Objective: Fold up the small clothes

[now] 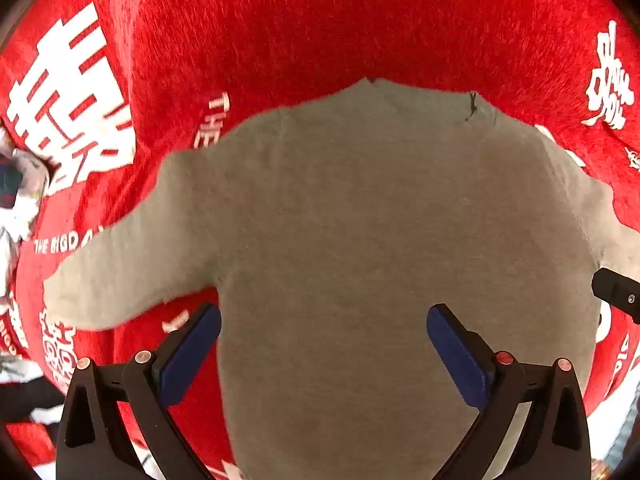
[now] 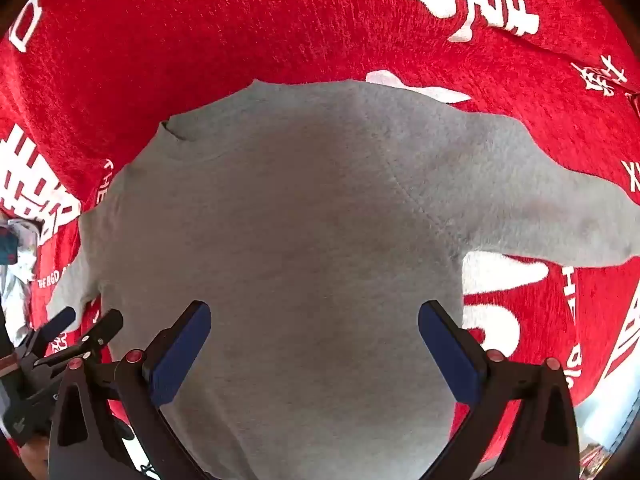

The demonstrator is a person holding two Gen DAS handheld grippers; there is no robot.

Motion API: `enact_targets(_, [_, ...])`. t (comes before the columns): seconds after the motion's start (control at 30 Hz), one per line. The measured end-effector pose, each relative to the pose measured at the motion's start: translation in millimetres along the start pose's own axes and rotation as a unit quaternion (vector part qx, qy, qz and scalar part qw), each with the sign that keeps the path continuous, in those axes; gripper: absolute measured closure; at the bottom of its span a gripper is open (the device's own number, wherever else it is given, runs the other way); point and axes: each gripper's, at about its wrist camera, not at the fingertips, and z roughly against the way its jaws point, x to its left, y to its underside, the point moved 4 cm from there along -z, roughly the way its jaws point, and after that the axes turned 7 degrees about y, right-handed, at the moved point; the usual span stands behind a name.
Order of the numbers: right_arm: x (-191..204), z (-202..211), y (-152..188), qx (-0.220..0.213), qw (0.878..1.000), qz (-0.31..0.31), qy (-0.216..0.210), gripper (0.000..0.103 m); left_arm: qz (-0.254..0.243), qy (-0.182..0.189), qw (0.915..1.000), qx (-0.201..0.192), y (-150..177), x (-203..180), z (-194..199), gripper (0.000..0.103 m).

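1. Small grey knit long-sleeved sweater [image 1: 360,220] lies flat on the red plush blanket with white lettering [image 1: 280,20], neckline toward the blanket's far side, hem toward me.
2. My left gripper [image 1: 324,354] hangs over the sweater's lower left part, blue-padded fingers [image 1: 188,356] spread wide, gripping nothing; the left finger sits over the sweater's side edge.
3. My right gripper [image 2: 314,350] is over the lower right part, blue pads [image 2: 448,352] also fully apart, nothing between them.
4. Both sleeves angle outward and down onto the blanket; the right sleeve [image 2: 560,208] reaches toward the blanket's right side.
5. Bare red blanket runs wide beyond the neckline.
6. A crumpled white patterned cloth [image 1: 20,196] lies at the blanket's left edge, near the left sleeve end but apart from it.
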Motion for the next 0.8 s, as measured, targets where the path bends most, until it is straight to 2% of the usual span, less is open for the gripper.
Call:
enact_targets(0.1, [-0.3, -0.4, 0.4, 0.007, 1.000, 0.004, 0.008, 0.000, 0.005, 0.022, 0.9997, 0.011, 4.7, -5.3, 0.9, 0.000])
enact_targets(0.13, [-0.6, -0.3, 0.4, 0.010, 1.000, 0.005, 0.013, 0.000, 0.012, 0.042, 0.9990, -0.008, 14.9, 0.6, 5.7, 0.000])
enact_targets(0.23, [14.1, -1.8, 4.5, 0.010, 1.000, 0.006, 0.027, 0.000, 0.018, 0.052, 0.9985, -0.006, 30.3, 11.7, 7.8, 0.000])
enact_targets(0.3, [19.5, -3.2, 2.0, 0.008, 0.999, 0.009, 0.044, 0.000, 0.024, 0.063, 0.9973, 0.027, 17.4, 21.7, -4.1, 0.000])
enact_targets(0.37, [23.5, -1.8, -0.8, 0.003, 0.998, 0.007, 0.056, 0.000, 0.029, 0.071, 0.9964, 0.034, 18.7, 21.9, -6.7, 0.000])
enact_targets(0.43, [32.7, 0.2, 16.5, -0.004, 0.998, 0.011, 0.064, 0.000, 0.033, 0.063, 0.9968, 0.036, 20.1, 11.6, -7.4, 0.000])
enact_targets(0.53, [35.3, -1.9, 17.1, -0.001, 0.997, 0.008, 0.072, 0.000, 0.038, 0.039, 0.9980, 0.031, 18.7, 9.4, -4.4, 0.000])
enact_targets(0.67, [36.9, -3.3, 16.9, -0.006, 0.997, 0.009, 0.075, 0.000, 0.040, 0.044, 0.9975, 0.038, 22.8, 10.3, -6.2, 0.000])
enact_targets(0.8, [40.5, -4.7, 19.5, -0.005, 0.997, 0.015, 0.076, 0.000, 0.042, 0.031, 0.9980, 0.035, 22.9, 9.3, -4.2, 0.000])
